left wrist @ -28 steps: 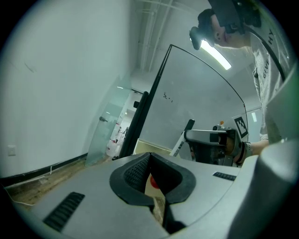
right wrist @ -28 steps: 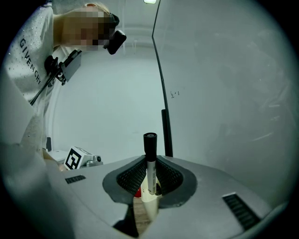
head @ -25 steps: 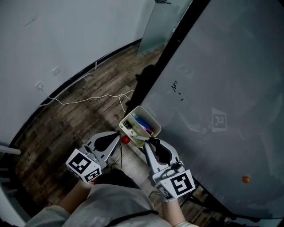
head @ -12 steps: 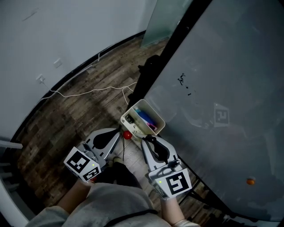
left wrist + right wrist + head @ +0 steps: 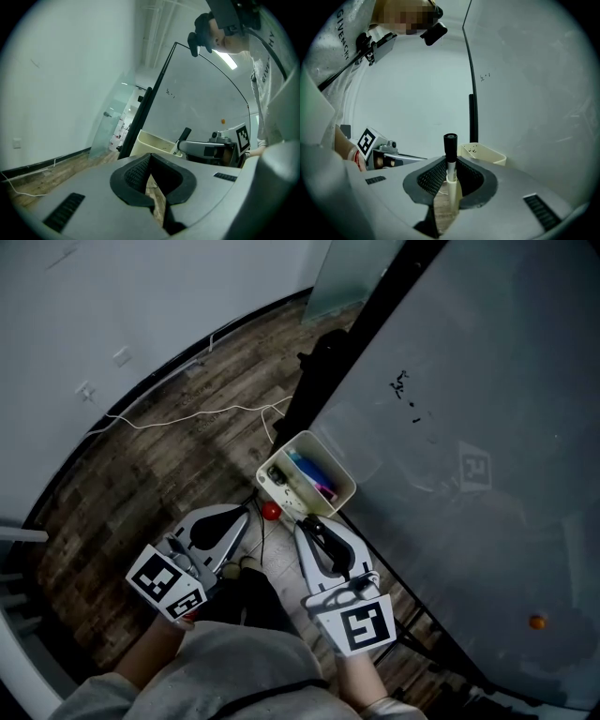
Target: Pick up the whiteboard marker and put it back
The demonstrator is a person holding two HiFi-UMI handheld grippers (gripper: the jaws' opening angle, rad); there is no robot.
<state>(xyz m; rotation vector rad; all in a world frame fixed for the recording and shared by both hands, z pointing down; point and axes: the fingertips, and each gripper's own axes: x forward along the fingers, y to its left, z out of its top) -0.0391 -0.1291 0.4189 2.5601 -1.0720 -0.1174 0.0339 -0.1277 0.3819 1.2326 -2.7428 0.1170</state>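
My right gripper (image 5: pixel 450 180) is shut on a whiteboard marker (image 5: pixel 451 169), which stands upright between the pads with its black cap (image 5: pixel 450 141) on top. In the head view the right gripper (image 5: pixel 306 523) sits just in front of a cream tray (image 5: pixel 330 458) fixed to the whiteboard (image 5: pixel 469 409). The tray holds several coloured markers (image 5: pixel 309 474). My left gripper (image 5: pixel 249 514) is beside it on the left, shut with nothing between its pads (image 5: pixel 136 173). The tray (image 5: pixel 149 140) and the held marker's cap (image 5: pixel 186 133) also show in the left gripper view.
A small red round thing (image 5: pixel 270 512) lies between the two gripper tips. The board's black frame (image 5: pixel 328 362) runs down to the wooden floor (image 5: pixel 159 474), where a white cable (image 5: pixel 187 414) trails. An orange magnet (image 5: pixel 535 622) sticks to the board at lower right.
My right gripper has sunk a little with the marker still in it. The left gripper has stayed where it was.
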